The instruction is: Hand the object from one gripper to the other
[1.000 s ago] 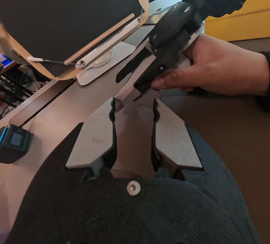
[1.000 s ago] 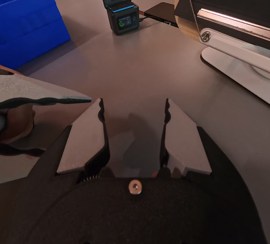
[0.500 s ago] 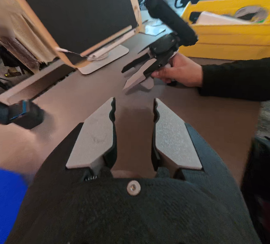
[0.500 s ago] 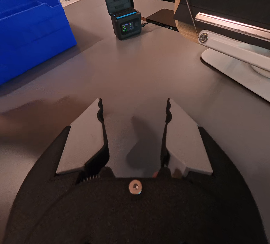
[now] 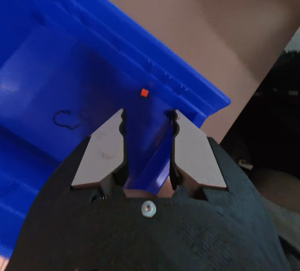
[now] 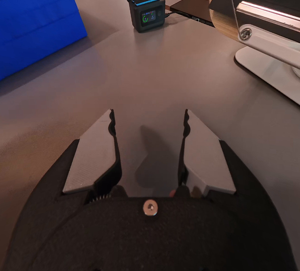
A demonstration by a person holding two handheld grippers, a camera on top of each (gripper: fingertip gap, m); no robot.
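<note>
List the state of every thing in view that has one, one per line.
Left gripper: open, empty, over the bin's interior.
Right gripper: open, empty, over the table.
Blue bin: open-topped, sitting on the table.
Small red cube: lying inside the bin, ungrasped.
Black loop: lying on the bin floor.
Charging case: lid up, screen lit, cable plugged in.

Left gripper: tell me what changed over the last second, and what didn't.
The left gripper swung away from the right gripper and the monitor, left and down over the blue bin, where a small red cube lies just ahead of its tips. It grasped nothing; jaws open as before. The right gripper stayed open and empty over the table, facing the charger case.
</note>
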